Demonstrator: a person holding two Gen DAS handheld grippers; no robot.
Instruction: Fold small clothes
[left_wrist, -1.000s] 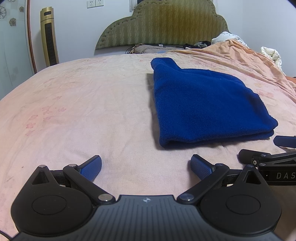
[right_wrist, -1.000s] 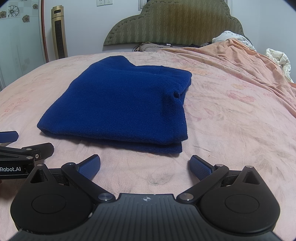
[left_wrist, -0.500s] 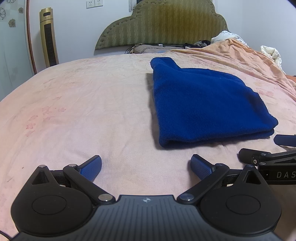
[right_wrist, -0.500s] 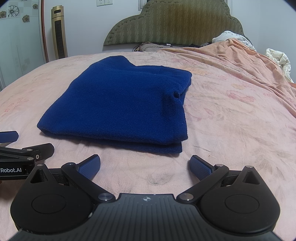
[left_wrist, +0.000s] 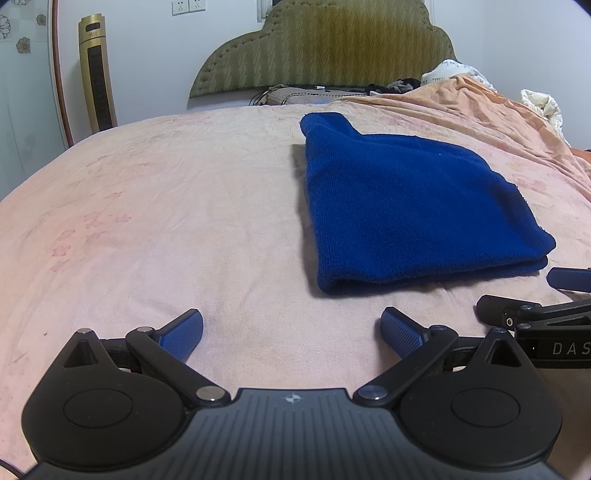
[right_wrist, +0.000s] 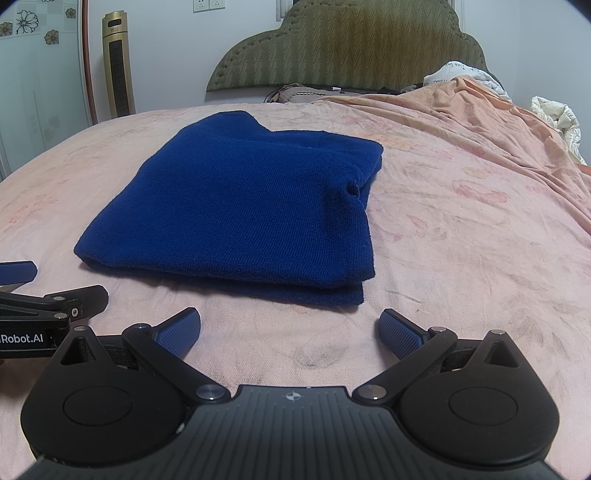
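Left wrist view: left gripper (left_wrist: 291, 328) low over the pink bedsheet (left_wrist: 155, 221), jaws spread wide, nothing between the blue pads (left_wrist: 184, 328). Folded blue garment (left_wrist: 410, 206) lying flat on the sheet at about one o'clock from the gripper, clear of it, folded edge nearest, a narrower part reaching away toward the green headboard (left_wrist: 332, 44). At three o'clock, just beside, part of the right gripper (left_wrist: 546, 310) poking in from the frame edge — one blue pad and a black linkage arm. At eleven o'clock by the wall, a gold tower fan (left_wrist: 98, 74). At two o'clock, a rumpled orange blanket (left_wrist: 480, 99) with a white quilt (left_wrist: 543, 103) beyond it.

Right wrist view: right gripper (right_wrist: 290, 328) likewise held low over the bedsheet (right_wrist: 461, 258), jaws wide apart and gripping nothing. Blue garment (right_wrist: 243, 206) at about eleven to twelve o'clock, close ahead but not touching the pads (right_wrist: 399, 330) — layers stacked, a small pucker near its right edge. Left gripper (right_wrist: 51, 291) at nine o'clock, just beside. Headboard (right_wrist: 351, 40) at twelve o'clock, tower fan (right_wrist: 118, 66) at ten, orange blanket (right_wrist: 480, 110) at two.
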